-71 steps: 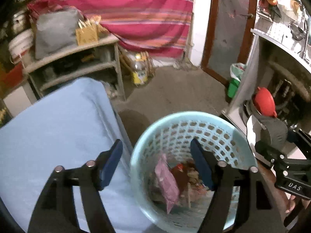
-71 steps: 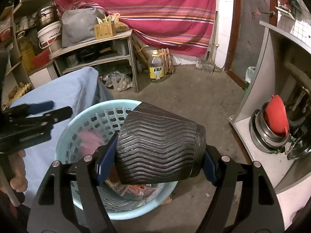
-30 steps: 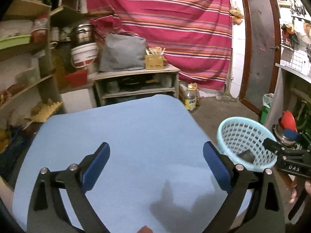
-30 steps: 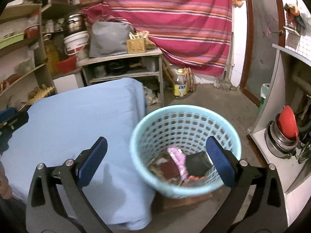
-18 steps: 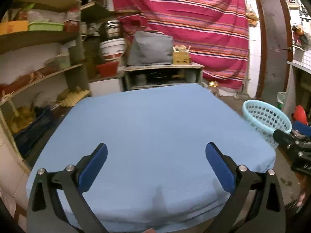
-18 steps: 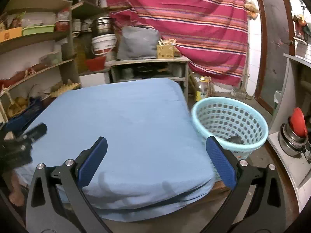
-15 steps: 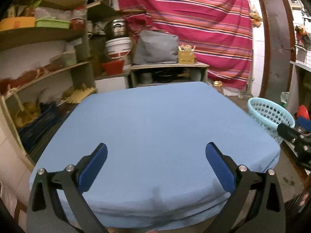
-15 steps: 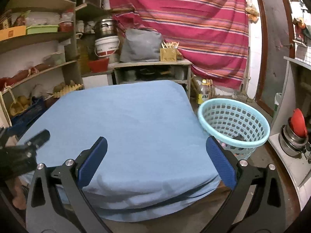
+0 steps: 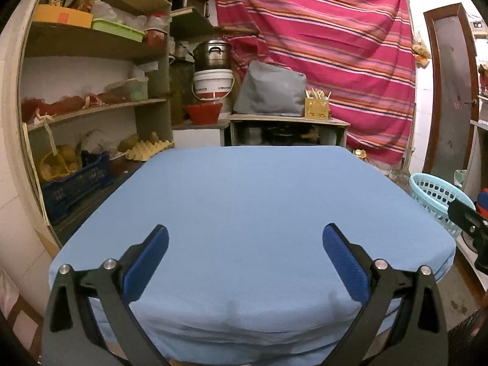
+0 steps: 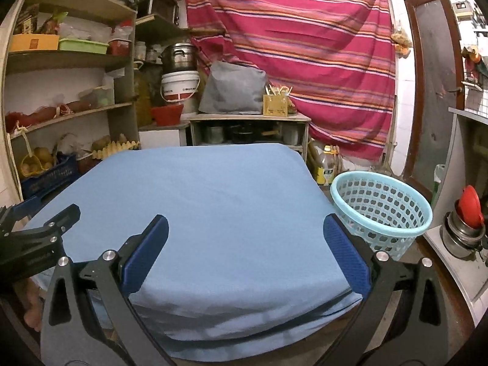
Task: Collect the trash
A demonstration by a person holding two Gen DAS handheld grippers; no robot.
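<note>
A light blue plastic basket [image 10: 381, 210] stands on the floor at the right side of a table covered with a blue cloth [image 10: 219, 207]; it also shows in the left wrist view [image 9: 436, 195]. Its contents are hidden from here. My left gripper [image 9: 244, 244] is open and empty over the near edge of the blue cloth [image 9: 259, 213]. My right gripper [image 10: 244, 241] is open and empty over the near right part of the cloth, a short way left of the basket. I see no loose trash on the cloth.
Wooden shelves [image 9: 91, 103] with boxes, a blue crate and egg trays stand at the left. A low shelf unit [image 10: 247, 131] with a grey bag and a striped red curtain lie behind the table. A door [image 10: 433, 85] and a counter with pots [image 10: 463, 228] are at the right.
Both grippers have pulled back from the basket to the near side of the table. The right gripper let go of a black ribbed cup, which lay in the basket.
</note>
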